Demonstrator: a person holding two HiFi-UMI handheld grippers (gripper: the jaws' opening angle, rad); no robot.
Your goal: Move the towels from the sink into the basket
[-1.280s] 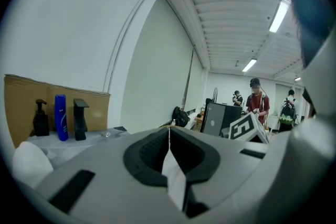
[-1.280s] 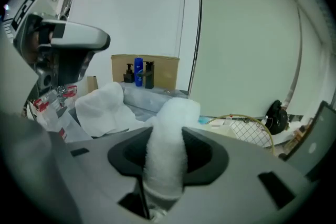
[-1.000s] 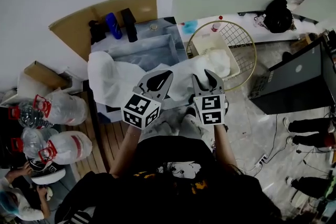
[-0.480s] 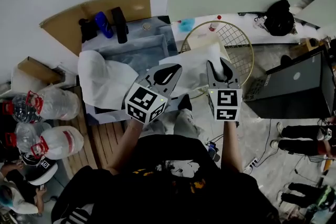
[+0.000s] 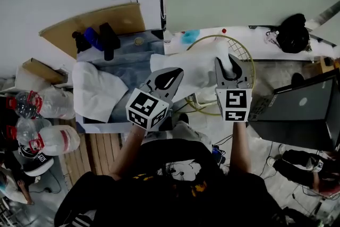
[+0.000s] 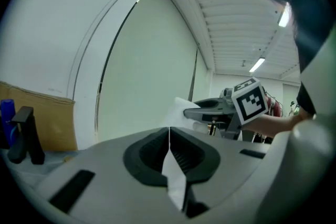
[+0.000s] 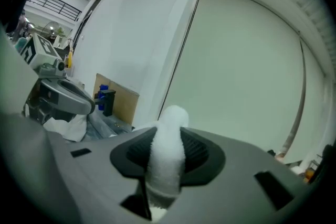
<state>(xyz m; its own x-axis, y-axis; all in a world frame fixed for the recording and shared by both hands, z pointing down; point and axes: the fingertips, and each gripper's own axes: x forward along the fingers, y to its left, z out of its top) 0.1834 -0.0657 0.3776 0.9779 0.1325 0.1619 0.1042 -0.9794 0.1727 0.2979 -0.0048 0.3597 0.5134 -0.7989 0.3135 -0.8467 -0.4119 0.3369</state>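
A towel [image 5: 195, 70] is gripped thinly by the left claw [image 5: 178, 70] and firmly by the right claw [image 5: 230, 58]; a slipped edge could miss the basket [image 5: 243, 52].

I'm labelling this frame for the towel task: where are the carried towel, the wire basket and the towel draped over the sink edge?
carried towel [image 5: 194, 67], head view, its stretched middle.
wire basket [image 5: 241, 50], head view, bare mesh by the far rim.
draped towel [image 5: 95, 90], head view, its broad hanging middle.
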